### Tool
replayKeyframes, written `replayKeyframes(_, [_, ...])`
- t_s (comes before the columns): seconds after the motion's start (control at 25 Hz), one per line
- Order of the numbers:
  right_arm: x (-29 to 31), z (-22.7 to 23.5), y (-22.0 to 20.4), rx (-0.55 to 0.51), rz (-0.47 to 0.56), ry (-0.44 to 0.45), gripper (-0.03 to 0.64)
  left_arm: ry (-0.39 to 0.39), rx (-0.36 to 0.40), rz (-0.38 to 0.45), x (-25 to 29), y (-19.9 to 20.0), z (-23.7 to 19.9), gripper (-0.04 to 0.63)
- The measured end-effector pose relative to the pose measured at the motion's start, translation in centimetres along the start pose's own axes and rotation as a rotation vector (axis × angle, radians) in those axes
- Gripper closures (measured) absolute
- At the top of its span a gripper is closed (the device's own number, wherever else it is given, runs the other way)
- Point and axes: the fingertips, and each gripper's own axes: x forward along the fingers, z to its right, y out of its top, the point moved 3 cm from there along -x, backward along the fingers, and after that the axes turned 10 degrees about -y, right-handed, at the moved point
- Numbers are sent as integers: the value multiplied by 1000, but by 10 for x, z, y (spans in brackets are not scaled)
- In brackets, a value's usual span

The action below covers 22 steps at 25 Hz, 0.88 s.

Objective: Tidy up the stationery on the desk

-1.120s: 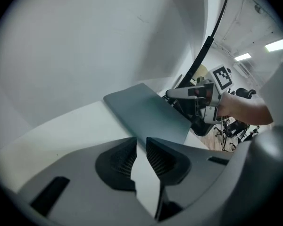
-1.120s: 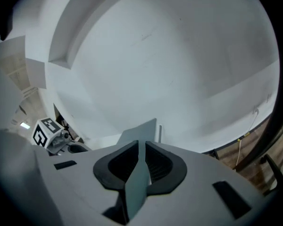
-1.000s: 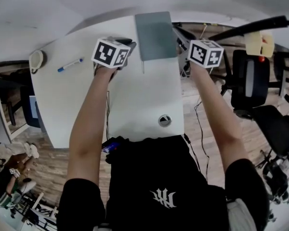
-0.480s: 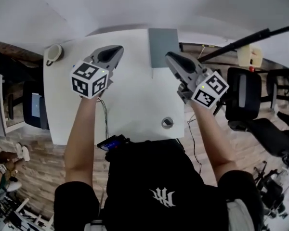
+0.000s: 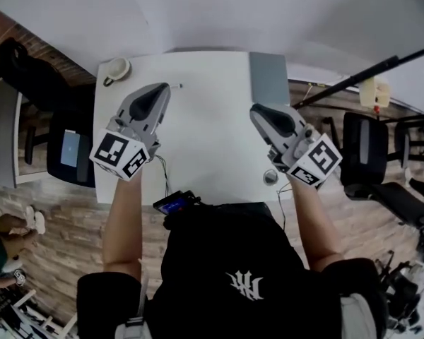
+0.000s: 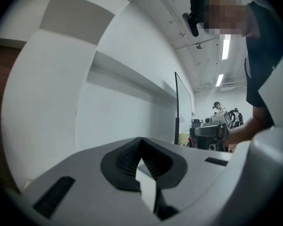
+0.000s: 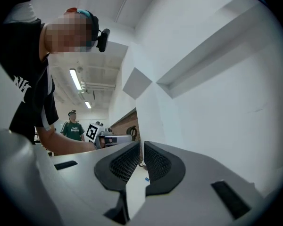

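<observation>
A grey notebook (image 5: 268, 78) lies at the back right of the white desk (image 5: 212, 140). A white mug (image 5: 115, 69) stands at the back left corner. Beside the left gripper (image 5: 161, 88) a thin tip, perhaps of a pen (image 5: 177, 85), shows on the desk. The left gripper (image 6: 141, 139) is held above the desk's left part, shut and empty. My right gripper (image 5: 258, 110) hovers in front of the notebook, also shut with nothing in it. In the right gripper view a small blue object (image 7: 146, 179) shows on the desk below the right gripper (image 7: 141, 144).
A round cable grommet (image 5: 271, 177) sits in the desk's front right. A small device with a blue screen (image 5: 175, 203) hangs at the front edge. Black office chairs stand at the right (image 5: 360, 147) and left (image 5: 28, 69). A dark pole (image 5: 353, 80) slants past the right side.
Both grippers have drawn back from the notebook toward the person and tilted up. The blue pen on the left has gone out of sight behind the left gripper.
</observation>
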Motion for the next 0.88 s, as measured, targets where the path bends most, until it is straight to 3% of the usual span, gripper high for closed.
replayKeyframes(0.12, [8,-24,2,-34,11,20,563,21,16,47,-35,5,-3,594])
replayKeyframes(0.32, [23,-58,7,-91,30,41,564,43,9,57,-81,-8,-8,594])
replayKeyframes(0.64, [23,-77,-15,-72,-39,17,563,52,-23,-66,-108,-66,-30,594])
replayKeyframes(0.88, [15,-65,-31,-58,-85,-76,563,-3,-31,-157,-89,-90,-59,592])
